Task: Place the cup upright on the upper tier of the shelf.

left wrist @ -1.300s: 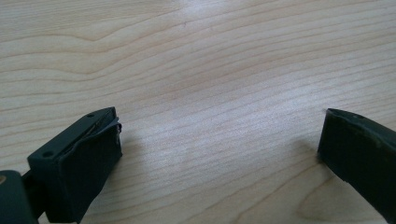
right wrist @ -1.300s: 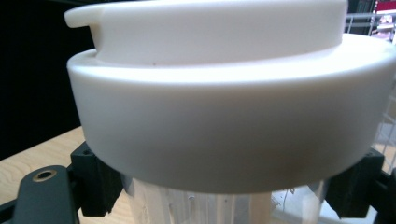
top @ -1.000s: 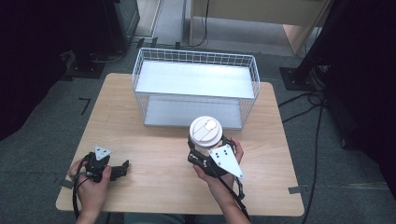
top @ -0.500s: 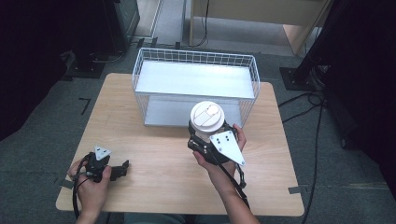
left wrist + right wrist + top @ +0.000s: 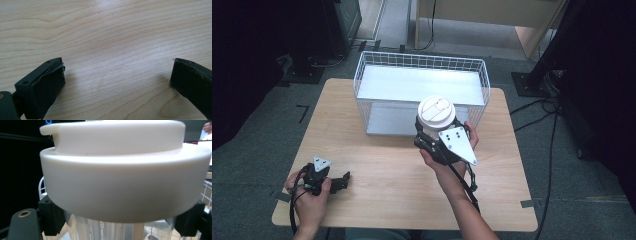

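Floor, far left: grey carpet (image 5: 257, 135) with a dark equipment base (image 5: 304, 75) beyond the table's left corner.
Left gripper: the left gripper (image 5: 343, 181) rests low on the table (image 5: 387, 170) near its front left corner, held by the left hand (image 5: 309, 197); in the left gripper view its jaws stand wide apart with nothing but bare wood (image 5: 112, 50) between them.
Table: light wood with a clear grain and rounded corners; bare between the two grippers.
Basket: a white wire basket (image 5: 362, 85) sits at the table's far side, ahead of both grippers, with a pale flat floor inside; its wires (image 5: 42, 187) show behind the cup in the right gripper view.
Right gripper: the right gripper (image 5: 432, 137), held in the right hand (image 5: 447, 160), is lifted above the table just in front of the basket's near wall; its jaws are clamped on the cup, one on each side under the lid's rim.
Cup: a clear cup (image 5: 110, 230) with a white lid (image 5: 436, 112), upright in the right gripper's jaws, off the table.
Floor, right: black cables (image 5: 552, 125) trail over the carpet beside a dark stand (image 5: 532, 82).
Room, far side: a light wooden cabinet (image 5: 492, 15) stands beyond the basket.
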### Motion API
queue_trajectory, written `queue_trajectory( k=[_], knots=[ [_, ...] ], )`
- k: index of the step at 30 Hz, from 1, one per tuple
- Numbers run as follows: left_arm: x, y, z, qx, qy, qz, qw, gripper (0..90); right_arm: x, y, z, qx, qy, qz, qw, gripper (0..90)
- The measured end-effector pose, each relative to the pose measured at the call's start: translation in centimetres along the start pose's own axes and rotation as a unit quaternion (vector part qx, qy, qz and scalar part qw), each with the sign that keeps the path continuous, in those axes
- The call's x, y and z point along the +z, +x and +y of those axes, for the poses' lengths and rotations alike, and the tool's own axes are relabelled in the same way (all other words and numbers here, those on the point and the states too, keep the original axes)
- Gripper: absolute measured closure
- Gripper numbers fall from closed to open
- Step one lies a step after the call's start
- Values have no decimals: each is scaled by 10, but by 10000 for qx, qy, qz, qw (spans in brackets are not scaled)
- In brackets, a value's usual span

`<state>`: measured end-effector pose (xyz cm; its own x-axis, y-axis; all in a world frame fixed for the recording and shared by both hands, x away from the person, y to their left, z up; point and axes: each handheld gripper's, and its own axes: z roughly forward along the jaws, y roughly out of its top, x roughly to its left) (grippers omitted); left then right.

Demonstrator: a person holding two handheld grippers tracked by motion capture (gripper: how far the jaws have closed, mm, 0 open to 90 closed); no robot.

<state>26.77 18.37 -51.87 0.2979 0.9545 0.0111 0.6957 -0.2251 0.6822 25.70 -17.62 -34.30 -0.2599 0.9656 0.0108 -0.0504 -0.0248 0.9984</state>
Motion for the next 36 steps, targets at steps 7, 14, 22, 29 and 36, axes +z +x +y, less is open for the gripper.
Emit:
queue_trajectory(
  k=[7,14,22,29,36],
  knots=[
    [0,0,0,-7,-15,-10,10000,0,10,-3,14,26,-100,-98,9999,158],
    [0,0,0,-18,-18,-14,10000,0,23,-8,25,76,-93,-178,9998,158],
    [0,0,0,-15,-22,-14,10000,0,38,-13,38,248,-58,-257,9993,158],
    [0,0,0,-15,-22,-15,10000,0,52,-18,47,245,-58,-355,9991,157],
    [0,1,0,-34,-33,-45,10000,0,66,-23,53,199,-40,-477,9987,157]
  ],
)
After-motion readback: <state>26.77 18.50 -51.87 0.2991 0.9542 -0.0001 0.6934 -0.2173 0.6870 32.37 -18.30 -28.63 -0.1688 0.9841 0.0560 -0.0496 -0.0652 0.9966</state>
